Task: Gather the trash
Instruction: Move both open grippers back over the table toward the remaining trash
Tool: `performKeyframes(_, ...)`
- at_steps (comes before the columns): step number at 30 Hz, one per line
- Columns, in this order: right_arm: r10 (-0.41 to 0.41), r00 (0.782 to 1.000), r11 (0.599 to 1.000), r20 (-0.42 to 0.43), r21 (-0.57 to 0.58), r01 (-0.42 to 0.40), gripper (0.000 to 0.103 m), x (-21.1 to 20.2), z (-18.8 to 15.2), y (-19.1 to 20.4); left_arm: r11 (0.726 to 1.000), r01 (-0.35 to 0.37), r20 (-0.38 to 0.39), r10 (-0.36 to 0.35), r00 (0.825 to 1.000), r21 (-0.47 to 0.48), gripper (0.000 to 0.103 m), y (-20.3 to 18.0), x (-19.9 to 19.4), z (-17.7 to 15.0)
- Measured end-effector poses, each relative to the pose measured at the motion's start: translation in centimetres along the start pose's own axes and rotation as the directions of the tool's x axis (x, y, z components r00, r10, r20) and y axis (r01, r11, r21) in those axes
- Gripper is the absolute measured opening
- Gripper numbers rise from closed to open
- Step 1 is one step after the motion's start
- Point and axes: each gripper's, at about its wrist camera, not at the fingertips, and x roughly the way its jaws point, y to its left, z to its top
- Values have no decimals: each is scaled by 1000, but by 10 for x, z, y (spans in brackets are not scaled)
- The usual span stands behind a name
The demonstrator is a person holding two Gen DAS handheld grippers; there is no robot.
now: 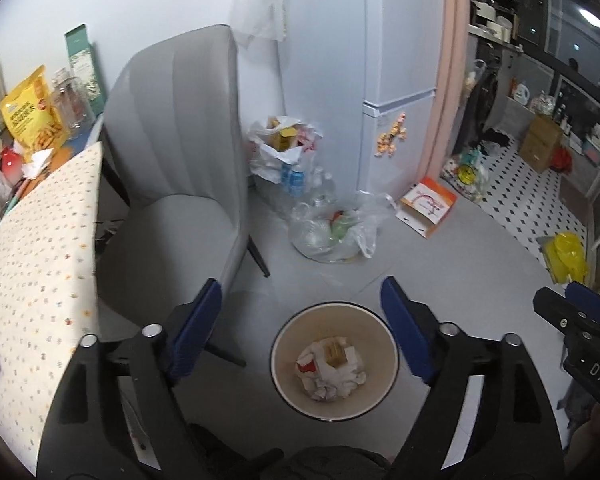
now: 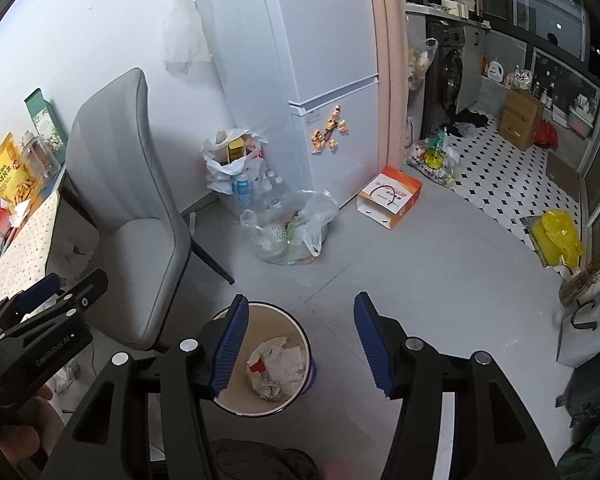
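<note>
A round cream waste bin (image 1: 286,334) with a dark rim stands on the grey floor; it also shows in the right wrist view (image 2: 296,330). It holds crumpled white paper (image 1: 332,364) and red and yellow scraps (image 2: 278,368). My left gripper (image 1: 302,312) is open and empty, hovering above the bin. My right gripper (image 2: 300,332) is open and empty, also above the bin. Each gripper's body shows at the edge of the other's view.
A grey chair (image 1: 172,168) stands left of the bin beside a table with a patterned cloth (image 1: 32,248). Plastic bags of bottles (image 1: 332,228), a white fridge (image 1: 360,60), an orange box (image 1: 428,204) and a yellow bag (image 1: 566,256) lie beyond.
</note>
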Motion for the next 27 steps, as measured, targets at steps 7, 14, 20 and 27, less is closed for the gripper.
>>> performKeyframes(7, 35, 999, 999, 22, -36, -35, 64, -11, 0, 25, 997, -62, 39, 63, 997, -41, 96, 33, -23, -1)
performKeyframes(14, 96, 995, 990, 38, -107, -91, 70, -27, -3, 73, 984, -125, 65, 134, 989, -123, 97, 89, -51, -10)
performKeyframes(20, 158, 987, 971, 41, -188, -148, 71, -43, -7, 128, 965, -170, 80, 189, 979, -198, 97, 141, -75, -24)
performKeyframes(27, 211, 977, 945, 34, -262, -194, 71, -60, -21, 184, 937, -213, 87, 245, 966, -278, 97, 199, -102, -46)
